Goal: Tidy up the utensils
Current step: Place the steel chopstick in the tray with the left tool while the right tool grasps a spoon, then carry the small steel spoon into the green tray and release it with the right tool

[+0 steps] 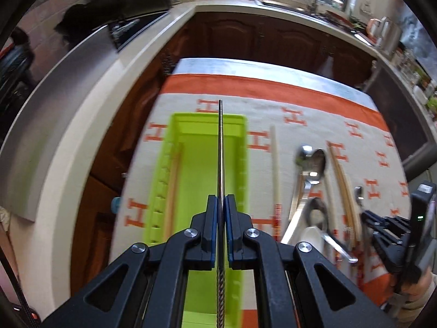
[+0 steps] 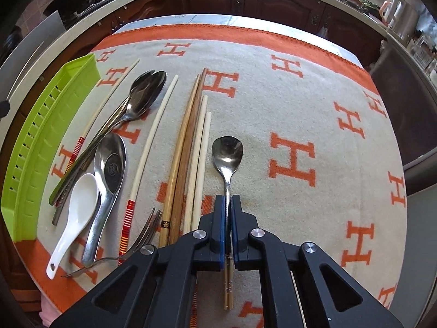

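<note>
My left gripper point(image 1: 221, 199) is shut on a metal chopstick point(image 1: 220, 147) and holds it above the green utensil tray point(image 1: 202, 164), pointing along its length. One wooden chopstick point(image 1: 172, 186) lies in the tray's left side. My right gripper point(image 2: 228, 199) is shut on the handle of a small steel spoon point(image 2: 227, 151), its bowl forward over the cloth. To its left on the cloth lie wooden chopsticks point(image 2: 185, 147), ivory chopsticks point(image 2: 153, 139), steel spoons point(image 2: 144, 93), a white ceramic spoon point(image 2: 79, 205) and a fork point(image 2: 142, 235).
The table has an orange and beige H-patterned cloth point(image 2: 300, 109). The green tray also shows at the table's left edge in the right wrist view point(image 2: 49, 125). Kitchen counters point(image 1: 273, 8) and dark cabinets surround the table. The right gripper shows in the left wrist view point(image 1: 387, 227).
</note>
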{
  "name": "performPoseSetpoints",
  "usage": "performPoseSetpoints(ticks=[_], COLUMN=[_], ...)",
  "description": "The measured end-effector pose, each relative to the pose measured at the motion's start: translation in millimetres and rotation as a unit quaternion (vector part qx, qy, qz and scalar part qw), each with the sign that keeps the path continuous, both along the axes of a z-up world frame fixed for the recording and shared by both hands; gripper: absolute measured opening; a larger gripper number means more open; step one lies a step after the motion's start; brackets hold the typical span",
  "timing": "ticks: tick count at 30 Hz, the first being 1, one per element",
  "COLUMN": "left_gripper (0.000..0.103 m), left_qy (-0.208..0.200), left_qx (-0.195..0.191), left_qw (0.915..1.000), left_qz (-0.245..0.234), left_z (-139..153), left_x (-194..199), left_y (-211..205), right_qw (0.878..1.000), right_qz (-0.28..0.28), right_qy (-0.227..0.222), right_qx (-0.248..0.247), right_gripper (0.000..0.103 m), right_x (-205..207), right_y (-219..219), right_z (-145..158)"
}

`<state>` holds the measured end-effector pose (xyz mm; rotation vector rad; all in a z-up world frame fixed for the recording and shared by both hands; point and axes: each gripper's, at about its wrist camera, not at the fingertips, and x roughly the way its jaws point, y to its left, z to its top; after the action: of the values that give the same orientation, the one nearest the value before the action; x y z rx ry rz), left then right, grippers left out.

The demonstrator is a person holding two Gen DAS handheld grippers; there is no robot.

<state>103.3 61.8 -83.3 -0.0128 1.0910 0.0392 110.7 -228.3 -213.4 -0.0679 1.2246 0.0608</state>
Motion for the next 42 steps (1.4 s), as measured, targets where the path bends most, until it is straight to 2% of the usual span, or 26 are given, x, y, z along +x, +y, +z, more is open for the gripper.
performPoseSetpoints(ticks=[6,10,12,16,19,23,28,32,35,42], left_gripper=[0.004,0.004,0.006,0.033,0.046,0.053,0.053,0.053,0.053,0.054], left_qy=[0.020,0.035,0.041,0.037,0.012,-0.013,-0.026,-0.035,-0.034,-0.035], left_qx=[0.030,0.029,0.017,0.005,0.000,0.017,0.035,0.038,0.023,0.035], left_qw=[0.9993,0.9990,0.9990,0.9993,0.9998,0.9994,0.9979,0.9957,0.9946,0.9918], left_qz=[0.011,0.005,0.001,0.012,0.017,0.027,0.049,0.077,0.095,0.118], left_z=[-30.4,-53.4,-63.1,-65.9,-52.0,-29.6,-13.1,-10.2,-14.1,-26.0], left_x=[4.2,7.4,9.5,9.5,1.6,-10.5,-22.6,-32.5,-37.5,-44.9], left_y=[24.3,29.2,32.1,39.8,46.1,53.4,68.9,87.1,101.0,118.5], right_qw=[0.999,0.998,0.998,0.996,0.995,0.993,0.990,0.988,0.988,0.986], right_qz=[-0.029,-0.036,-0.033,-0.010,0.012,0.035,0.061,0.072,0.068,0.045], right_qy=[0.009,-0.012,-0.023,-0.046,-0.049,-0.037,-0.018,0.001,0.019,0.069], right_qx=[0.030,0.043,0.049,0.069,0.083,0.102,0.125,0.135,0.139,0.144], right_gripper=[0.003,0.003,0.003,0.003,0.003,0.003,0.003,0.003,0.004,0.004], right_x=[-3.6,-11.2,-14.2,-19.2,-17.4,-8.1,4.4,15.0,24.5,41.2], right_y=[-9.0,-7.0,-2.3,18.4,41.7,83.3,144.2,189.4,221.0,258.9], right_z=[13.1,43.2,59.7,99.2,119.1,133.4,142.2,138.0,125.4,84.7])
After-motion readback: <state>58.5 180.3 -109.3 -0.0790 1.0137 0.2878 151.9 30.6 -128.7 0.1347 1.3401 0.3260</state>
